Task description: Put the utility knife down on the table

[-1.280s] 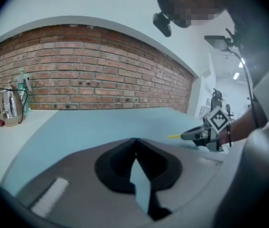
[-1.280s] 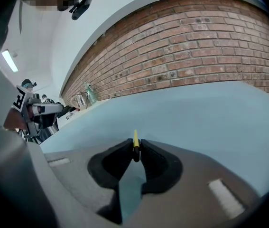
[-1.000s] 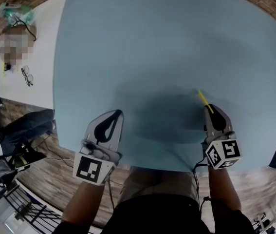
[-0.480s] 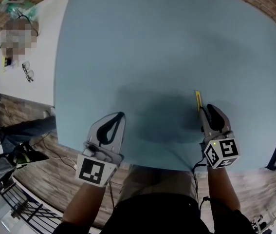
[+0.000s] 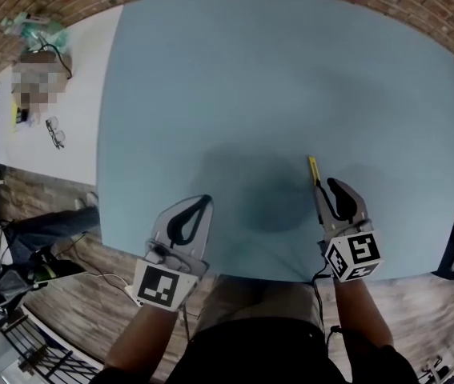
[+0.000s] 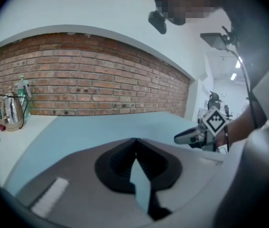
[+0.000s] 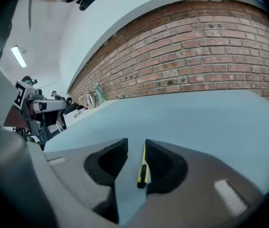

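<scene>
**As the right gripper (image 5: pixel 327 189) opens, the utility knife (image 5: pixel 314 170) lies on the counter (image 5: pixel 275 70)**

Now that its jaws have just swung apart, the right gripper sits wide open at the lower right of the head view, by the counter's near edge. The yellow-and-black utility knife lies flat on the blue surface in the gap between those jaws; in the right gripper view it runs close along the right-hand jaw, and no pad clamps it; its yellow tip pokes out ahead of the gripper, toward the middle of the frame. Over at the lower left of the head view, the left gripper (image 5: pixel 201 202) has its jaws closed tip to tip, nothing between them; it is well apart from the knife. A brick wall (image 7: pixel 210 56) runs behind the counter; a kettle (image 6: pixel 10 112) stands at the far left of the left gripper view.
</scene>
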`<state>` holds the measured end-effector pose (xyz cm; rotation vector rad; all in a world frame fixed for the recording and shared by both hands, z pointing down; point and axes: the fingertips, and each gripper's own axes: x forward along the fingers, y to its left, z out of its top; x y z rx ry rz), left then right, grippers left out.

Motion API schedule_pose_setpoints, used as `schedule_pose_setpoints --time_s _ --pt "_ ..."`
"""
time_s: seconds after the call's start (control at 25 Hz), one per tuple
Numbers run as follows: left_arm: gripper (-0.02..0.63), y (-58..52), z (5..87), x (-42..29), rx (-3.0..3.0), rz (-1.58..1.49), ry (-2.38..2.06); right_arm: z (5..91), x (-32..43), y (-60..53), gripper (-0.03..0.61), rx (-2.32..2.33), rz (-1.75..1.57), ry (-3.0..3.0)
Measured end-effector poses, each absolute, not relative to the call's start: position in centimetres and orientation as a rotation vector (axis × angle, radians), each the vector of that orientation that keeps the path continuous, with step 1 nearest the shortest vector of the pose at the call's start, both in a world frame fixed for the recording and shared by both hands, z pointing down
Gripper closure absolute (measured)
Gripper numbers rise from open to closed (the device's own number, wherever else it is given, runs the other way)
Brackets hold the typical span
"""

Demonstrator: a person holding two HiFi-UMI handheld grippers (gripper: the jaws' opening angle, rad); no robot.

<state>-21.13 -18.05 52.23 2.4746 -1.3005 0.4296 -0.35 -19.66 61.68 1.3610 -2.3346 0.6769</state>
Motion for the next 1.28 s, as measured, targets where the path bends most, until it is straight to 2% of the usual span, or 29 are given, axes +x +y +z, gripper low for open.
schedule_pose_setpoints --time_s 0.68,1.28 --pt "0.620 -21.0 43.3 -16.6 2.742 0.297 -1.219 50.6 3.3 -20.4 0.457 1.532 0.475 -2.370" --pt "0.620 -19.6 36.8 -17.4 2.873 0.202 -1.249 41.2 6.1 -18.7 0.459 1.675 0.258 -2.420"
